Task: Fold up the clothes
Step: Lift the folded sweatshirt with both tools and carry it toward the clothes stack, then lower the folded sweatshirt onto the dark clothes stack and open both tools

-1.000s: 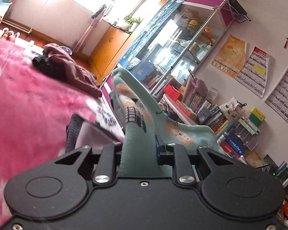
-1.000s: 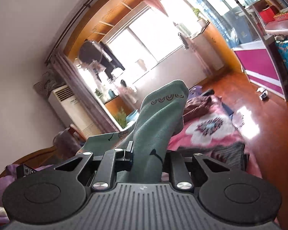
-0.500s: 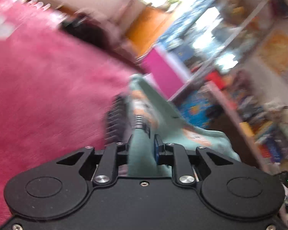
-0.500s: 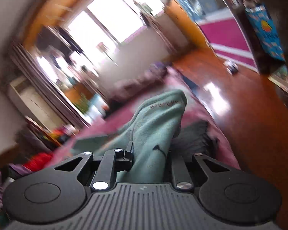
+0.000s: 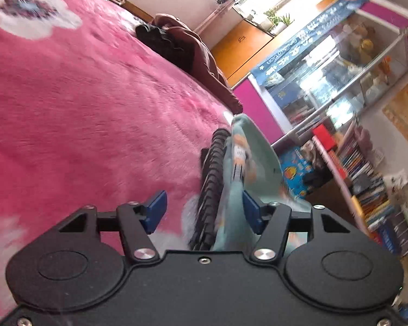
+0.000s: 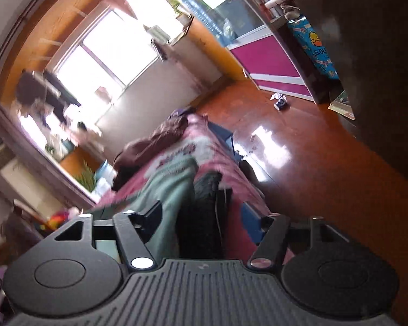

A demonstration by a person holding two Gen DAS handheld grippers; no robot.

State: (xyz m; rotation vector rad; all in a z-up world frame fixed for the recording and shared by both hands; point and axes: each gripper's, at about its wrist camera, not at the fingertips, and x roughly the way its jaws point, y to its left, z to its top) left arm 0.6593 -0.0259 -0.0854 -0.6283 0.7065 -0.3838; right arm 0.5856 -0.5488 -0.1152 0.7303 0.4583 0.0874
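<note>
A mint-green fleece garment [image 5: 261, 149] with cartoon prints drapes over a dark ribbed garment [image 5: 213, 168] at the edge of the pink flowered bed blanket [image 5: 81, 108]. My left gripper [image 5: 204, 212] is open; the green cloth stands between its blue pads and leans on the right one. In the right wrist view the same green garment [image 6: 174, 187] lies blurred on the bed beside the dark garment [image 6: 201, 228]. My right gripper [image 6: 204, 222] is open too, with the green cloth against its left finger.
A brown and black heap of clothes [image 5: 187, 43] lies at the far end of the bed. Right of the bed stand a glass cabinet [image 5: 326, 76] and packed bookshelves [image 5: 353, 157]. The wooden floor [image 6: 312, 176] holds a small scrap [image 6: 280, 102] near a magenta cabinet [image 6: 269, 59].
Both grippers came down from mid-air to the bed with the green garment and opened. The cloth, held up before, now rests on the dark garment.
</note>
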